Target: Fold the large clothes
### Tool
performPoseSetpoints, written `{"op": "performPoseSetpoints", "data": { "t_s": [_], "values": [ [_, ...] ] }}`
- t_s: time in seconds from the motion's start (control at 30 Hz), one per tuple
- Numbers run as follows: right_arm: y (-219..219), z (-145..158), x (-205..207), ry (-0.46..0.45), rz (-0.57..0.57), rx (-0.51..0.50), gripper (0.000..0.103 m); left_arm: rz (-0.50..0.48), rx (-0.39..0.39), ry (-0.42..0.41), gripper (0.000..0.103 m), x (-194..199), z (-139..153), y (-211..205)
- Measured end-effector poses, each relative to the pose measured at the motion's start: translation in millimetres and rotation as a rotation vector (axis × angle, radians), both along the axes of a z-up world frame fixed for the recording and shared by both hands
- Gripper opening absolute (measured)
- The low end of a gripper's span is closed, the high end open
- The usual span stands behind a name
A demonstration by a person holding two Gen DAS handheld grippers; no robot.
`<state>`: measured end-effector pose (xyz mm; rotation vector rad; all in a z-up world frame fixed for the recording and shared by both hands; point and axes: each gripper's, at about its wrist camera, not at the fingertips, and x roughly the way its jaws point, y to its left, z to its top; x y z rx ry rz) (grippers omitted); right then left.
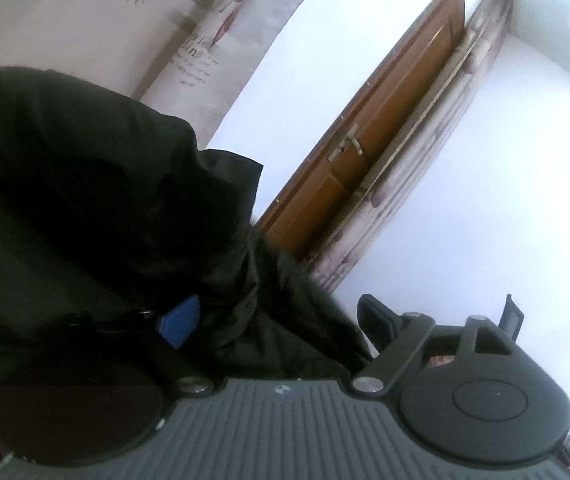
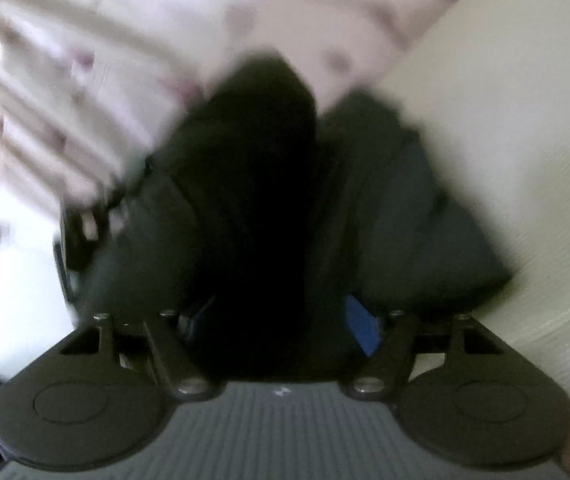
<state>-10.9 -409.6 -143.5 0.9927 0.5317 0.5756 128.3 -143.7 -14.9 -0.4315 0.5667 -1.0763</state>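
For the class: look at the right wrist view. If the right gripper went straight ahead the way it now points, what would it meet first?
Most likely the dark garment, bunched directly ahead of the right gripper and reaching between its spread fingers. The view is blurred, so depth is uncertain.

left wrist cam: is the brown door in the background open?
No. The brown door sits flush in its frame, handle visible, no gap showing beside it.

Seen through heavy motion blur, the right gripper (image 2: 281,328) has its jaws spread, with a dark garment (image 2: 261,184) bunched between them. One blue pad (image 2: 361,328) shows at the right finger. The garment lies on a pale ribbed bed surface (image 2: 525,160).
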Motion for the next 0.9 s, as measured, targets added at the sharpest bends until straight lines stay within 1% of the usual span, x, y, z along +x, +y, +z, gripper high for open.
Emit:
{"op": "performPoseSetpoints", "data": {
  "t_s": [0.07, 0.1, 0.17, 0.2, 0.27, 0.33, 0.37, 0.4, 0.47, 0.53, 0.57, 0.6, 0.63, 0.67, 0.7, 0.73, 0.83, 0.87, 0.9],
  "values": [
    [-2, 1, 2, -0.019, -0.03, 0.025, 0.071, 0.016, -0.032, -0.018, 0.083, -1, -8, -3],
    [-4, 0, -4, -0.027, -0.04, 0.021, 0.071, 0.025, -0.032, -0.047, 0.083, -4, -9, -5],
    [-3, 2, 0, -0.044, -0.053, 0.015, 0.071, 0.05, -0.039, -0.088, 0.083, -11, -10, -7],
    [-15, 7, 1, -0.046, -0.056, 0.022, 0.071, 0.058, -0.06, -0.089, 0.085, -15, -10, -5],
    [-21, 12, 9, -0.045, -0.076, 0.045, 0.072, 0.094, -0.125, -0.065, 0.086, -13, -11, -2],
    [-31, 18, 9, -0.061, -0.097, 0.091, 0.076, 0.135, -0.197, -0.034, 0.088, -14, -17, 5],
    [-36, 26, 11, -0.079, -0.117, 0.101, 0.079, 0.156, -0.222, -0.029, 0.088, -15, -20, 8],
    [-46, 32, 11, -0.098, -0.134, 0.097, 0.079, 0.175, -0.234, -0.029, 0.088, -16, -24, 8],
    [-48, 62, 26, -0.152, -0.135, 0.042, 0.08, 0.179, -0.218, -0.052, 0.088, -19, -25, 3],
    [-37, 97, 48, -0.169, -0.083, -0.067, 0.08, 0.177, -0.199, -0.082, 0.089, -25, -24, 2],
    [-28, 114, 63, -0.189, -0.022, -0.121, 0.079, 0.173, -0.194, -0.09, 0.092, -28, -24, 0],
    [-21, 123, 75, -0.198, 0.007, -0.171, 0.078, 0.174, -0.19, -0.1, 0.094, -31, -24, 0],
    [-11, 133, 89, -0.192, 0.016, -0.249, 0.08, 0.176, -0.185, -0.111, 0.095, -40, -25, 2],
    [-2, 138, 101, -0.184, 0.03, -0.305, 0.08, 0.185, -0.182, -0.126, 0.097, -44, -25, 1],
    [8, 141, 116, -0.179, 0.075, -0.344, 0.08, 0.194, -0.178, -0.142, 0.099, -46, -25, 0],
    [15, 141, 127, -0.168, 0.104, -0.357, 0.08, 0.197, -0.171, -0.157, 0.1, -52, -25, 1],
    [39, 137, 151, -0.132, 0.188, -0.403, 0.079, 0.187, -0.116, -0.212, 0.103, -64, -28, -4],
    [49, 136, 157, -0.129, 0.215, -0.423, 0.074, 0.182, -0.1, -0.227, 0.103, -67, -27, -6],
    [56, 137, 160, -0.131, 0.227, -0.457, 0.042, 0.182, -0.089, -0.236, 0.103, -70, -27, -7]
  ]
}}
